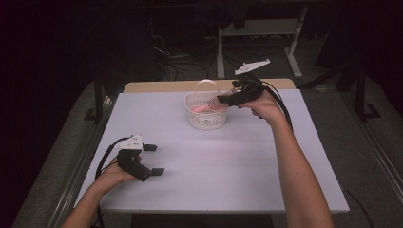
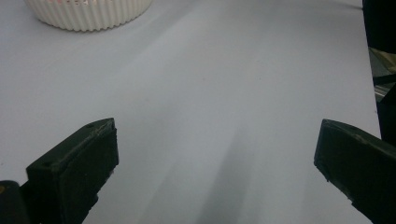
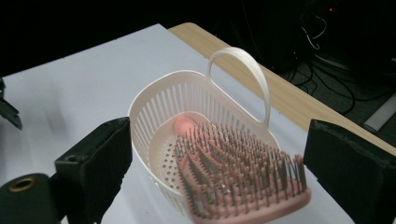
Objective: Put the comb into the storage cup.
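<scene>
Dim room, dark surroundings; table [image 1: 214, 161] lit from above, soft shadows. Brush [image 3: 243, 182] near edge slightly blurred; high view grainy.

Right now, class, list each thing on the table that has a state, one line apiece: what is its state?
Basket: upright on the table, handle raised.
Hairbrush: bristles up, handle end down in the basket, head leaning over its rim.
Right gripper: open above the hairbrush, not gripping it.
Left gripper: open, nothing between its jaws.
</scene>
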